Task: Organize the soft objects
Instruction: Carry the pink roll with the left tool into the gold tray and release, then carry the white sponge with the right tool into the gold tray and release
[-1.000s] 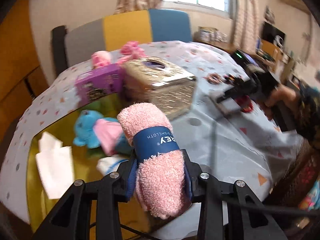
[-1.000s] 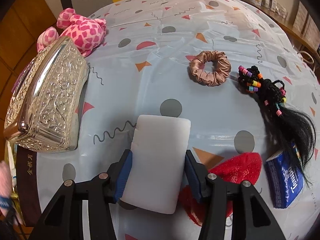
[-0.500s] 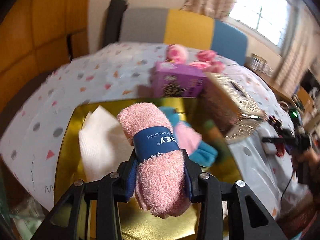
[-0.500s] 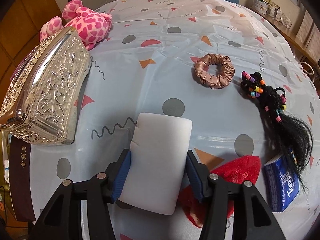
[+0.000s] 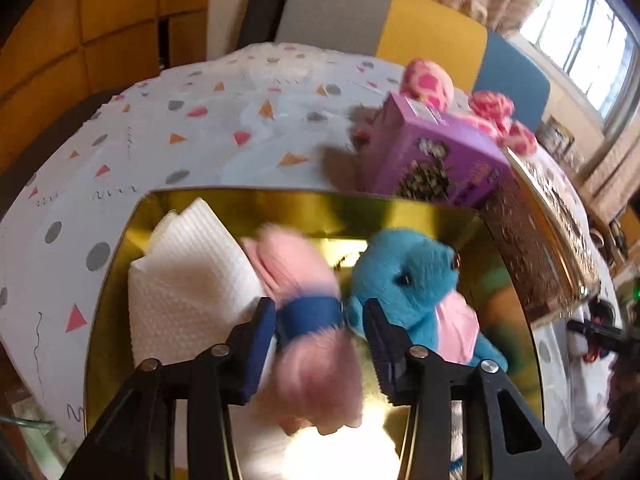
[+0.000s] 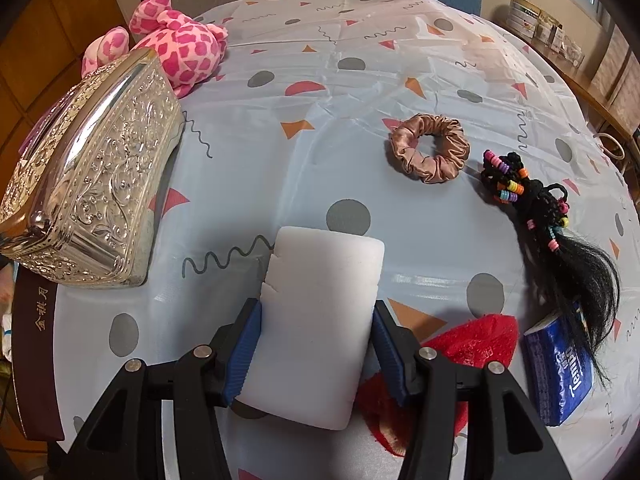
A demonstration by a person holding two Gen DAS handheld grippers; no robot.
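My left gripper (image 5: pixel 320 344) is open over the gold tray (image 5: pixel 400 208). The pink rolled dishcloth with a blue band (image 5: pixel 308 316) sits blurred between the spread jaws, above the tray, beside a white folded cloth (image 5: pixel 192 276) and a blue plush toy (image 5: pixel 404 276). My right gripper (image 6: pixel 318 340) is shut on a white foam sponge (image 6: pixel 316 316) just above the patterned tablecloth (image 6: pixel 320 80).
A purple box (image 5: pixel 436 156) and an embossed silver tissue box (image 6: pixel 92 172) stand by the tray. A pink spotted plush (image 6: pixel 180 48), a satin scrunchie (image 6: pixel 430 154), a black beaded hairpiece (image 6: pixel 548 216), a red cloth (image 6: pixel 472 344) and a blue tissue pack (image 6: pixel 560 368) lie on the table.
My left gripper moved down over the tray and its jaws opened, letting go of the pink dishcloth. The right gripper crept slightly forward with the sponge.
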